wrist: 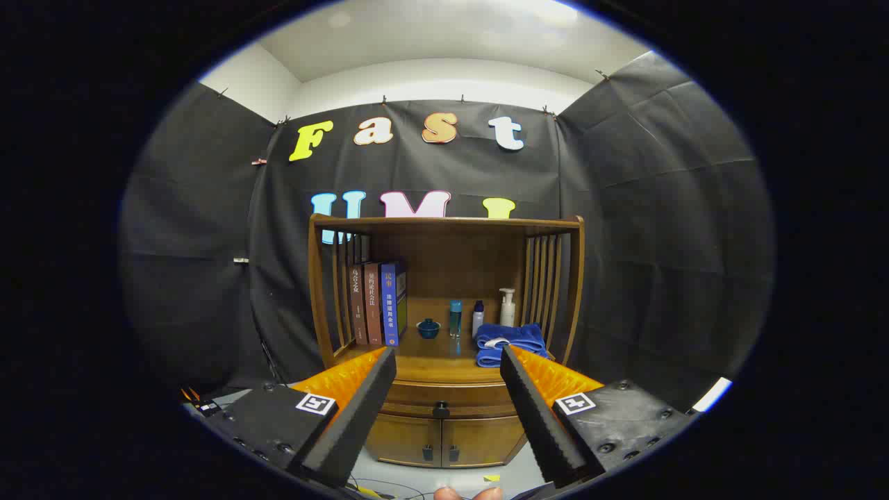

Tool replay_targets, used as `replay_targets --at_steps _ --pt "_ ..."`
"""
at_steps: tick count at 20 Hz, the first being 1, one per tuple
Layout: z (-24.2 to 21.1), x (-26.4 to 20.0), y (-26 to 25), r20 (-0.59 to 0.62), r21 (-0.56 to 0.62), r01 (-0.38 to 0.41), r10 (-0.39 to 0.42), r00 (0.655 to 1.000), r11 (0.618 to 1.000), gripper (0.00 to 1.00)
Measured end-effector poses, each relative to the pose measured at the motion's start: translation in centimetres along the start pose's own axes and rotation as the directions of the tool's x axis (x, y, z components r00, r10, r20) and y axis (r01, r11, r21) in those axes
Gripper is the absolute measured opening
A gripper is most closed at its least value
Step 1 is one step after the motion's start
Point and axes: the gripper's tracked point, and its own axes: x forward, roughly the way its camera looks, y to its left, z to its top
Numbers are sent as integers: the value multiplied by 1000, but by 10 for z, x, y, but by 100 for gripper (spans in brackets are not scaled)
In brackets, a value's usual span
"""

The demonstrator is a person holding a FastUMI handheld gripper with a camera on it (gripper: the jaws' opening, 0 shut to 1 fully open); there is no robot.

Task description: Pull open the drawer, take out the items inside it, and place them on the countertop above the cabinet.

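Drawer, brown wood with dark round knob (441, 408), closed; claw (448, 371) spread wide, empty, well short of it.

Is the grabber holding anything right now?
No, nothing is held. The hand-held gripper is open, its fingers spread apart in the air, with the closed drawer's knob beyond them on the wooden cabinet.

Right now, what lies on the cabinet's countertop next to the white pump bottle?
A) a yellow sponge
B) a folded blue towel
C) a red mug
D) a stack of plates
B: a folded blue towel lies on the countertop just in front of the white pump bottle, beyond the open gripper, with the drawer shut below.
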Motion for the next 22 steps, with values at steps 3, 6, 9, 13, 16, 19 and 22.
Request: replay_targets --at_steps 3,6,9,13,16,19,22 --pt "0 0 0 1 -10 2 -2 1000 1000 99" --pt "1 -1 -2 3 -11 4 -4 1000 1000 99" --pt "2 0 0 7 6 4 -4 1000 1000 99" --pt "2 0 -3 13 -5 13 -13 1000 1000 99" --pt "2 1 -4 16 0 19 -19 1000 1000 99" --pt "2 2 -5 23 3 24 -24 999 1000 99" --pt "3 5 -7 55 -2 24 -24 998 1000 99"
